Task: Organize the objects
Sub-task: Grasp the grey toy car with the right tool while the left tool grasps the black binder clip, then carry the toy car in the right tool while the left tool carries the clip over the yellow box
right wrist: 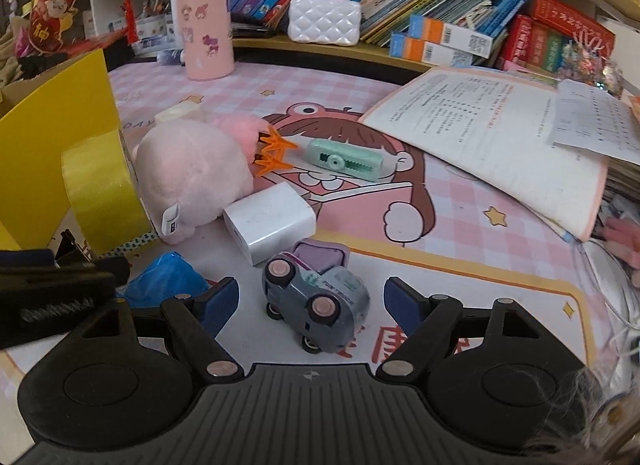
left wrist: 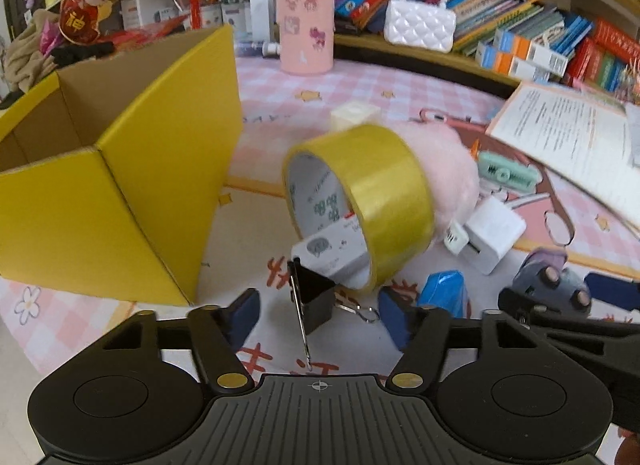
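Between my left tongs point(left wrist: 318, 319), nearest the lens, stood a black clip point(left wrist: 316, 299), upright, one wire handle running back toward the camera. Both pads stood clear of it on either side, so the jaws were open around it, not gripping. Just beyond, at 12 o'clock, lay a small white box point(left wrist: 332, 247), with a yellow tape roll point(left wrist: 360, 205) on edge over it.

My right tongs point(right wrist: 312, 303) were likewise open around a grey toy car point(right wrist: 316, 305). Its long axis ran from 10 to 4 o'clock, skewed across the gap, wheels facing up and toward me, so it seemed tipped on its side. Neither pad touched it.

I judged each hand well placed for its own thing, the left for the clip and the right for the car. The yellow carton point(left wrist: 120, 193), open-topped, sat at 10 o'clock from the left tongs, so the left hand was nearer to it. Closing on the car would meet its slanted flanks, and I expected it might twist.

A blue wrapper point(right wrist: 168, 277) lay at 9 o'clock of the car, a white charger point(right wrist: 272, 221) at 12, and a pink plush point(right wrist: 192, 169) at 11.

The carton's inside was mostly hidden from me, and the right view cut it off. The clip's far handle was half lost under the tape roll. Print on the white box was too blurred to read.
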The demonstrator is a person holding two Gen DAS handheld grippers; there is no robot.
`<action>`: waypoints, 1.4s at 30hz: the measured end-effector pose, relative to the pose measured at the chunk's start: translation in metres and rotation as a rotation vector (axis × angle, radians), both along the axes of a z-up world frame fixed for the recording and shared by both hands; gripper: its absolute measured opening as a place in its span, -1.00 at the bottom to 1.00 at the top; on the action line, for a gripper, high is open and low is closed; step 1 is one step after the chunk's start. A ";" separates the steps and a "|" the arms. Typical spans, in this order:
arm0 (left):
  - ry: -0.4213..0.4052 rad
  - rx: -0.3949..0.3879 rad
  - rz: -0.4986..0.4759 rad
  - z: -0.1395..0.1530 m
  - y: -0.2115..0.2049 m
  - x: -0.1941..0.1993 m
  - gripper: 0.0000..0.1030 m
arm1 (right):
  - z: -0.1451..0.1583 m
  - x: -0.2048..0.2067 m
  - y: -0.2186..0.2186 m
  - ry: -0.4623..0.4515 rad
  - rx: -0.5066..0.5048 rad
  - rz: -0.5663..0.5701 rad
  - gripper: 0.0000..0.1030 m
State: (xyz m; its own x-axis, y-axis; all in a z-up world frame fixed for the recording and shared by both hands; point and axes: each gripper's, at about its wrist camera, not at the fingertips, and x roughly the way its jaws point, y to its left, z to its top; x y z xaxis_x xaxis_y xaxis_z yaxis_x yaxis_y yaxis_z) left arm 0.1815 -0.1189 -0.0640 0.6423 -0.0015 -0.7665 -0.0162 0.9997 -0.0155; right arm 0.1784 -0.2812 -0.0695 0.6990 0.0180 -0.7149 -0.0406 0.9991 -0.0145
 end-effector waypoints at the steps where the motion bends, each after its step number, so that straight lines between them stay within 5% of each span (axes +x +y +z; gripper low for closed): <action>1: 0.009 -0.004 0.001 -0.002 0.000 0.000 -0.05 | -0.001 0.002 0.001 0.001 -0.001 0.005 0.55; 2: 0.014 -0.005 0.004 -0.003 0.001 0.000 -0.23 | -0.002 0.004 0.001 0.004 -0.002 0.009 0.55; 4: 0.008 0.003 0.003 -0.003 0.003 -0.002 -0.24 | -0.005 0.007 0.001 0.015 -0.003 0.013 0.48; 7: 0.006 -0.015 0.010 -0.001 0.009 -0.004 -0.25 | -0.009 0.011 0.000 0.032 -0.011 0.016 0.10; 24: -0.114 -0.136 0.005 0.042 0.054 -0.068 -0.25 | 0.034 -0.046 0.021 -0.045 0.058 0.000 0.09; 42: -0.153 -0.097 0.060 0.054 0.193 -0.157 -0.25 | 0.047 -0.138 0.179 -0.035 0.084 0.110 0.10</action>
State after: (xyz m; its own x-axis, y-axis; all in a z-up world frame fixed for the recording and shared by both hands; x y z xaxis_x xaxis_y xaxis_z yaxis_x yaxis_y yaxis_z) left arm 0.0243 0.0737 -0.0099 0.7528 -0.0290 -0.6576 -0.0653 0.9908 -0.1185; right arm 0.0403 -0.1025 -0.0225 0.7138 0.1552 -0.6829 -0.1511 0.9863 0.0661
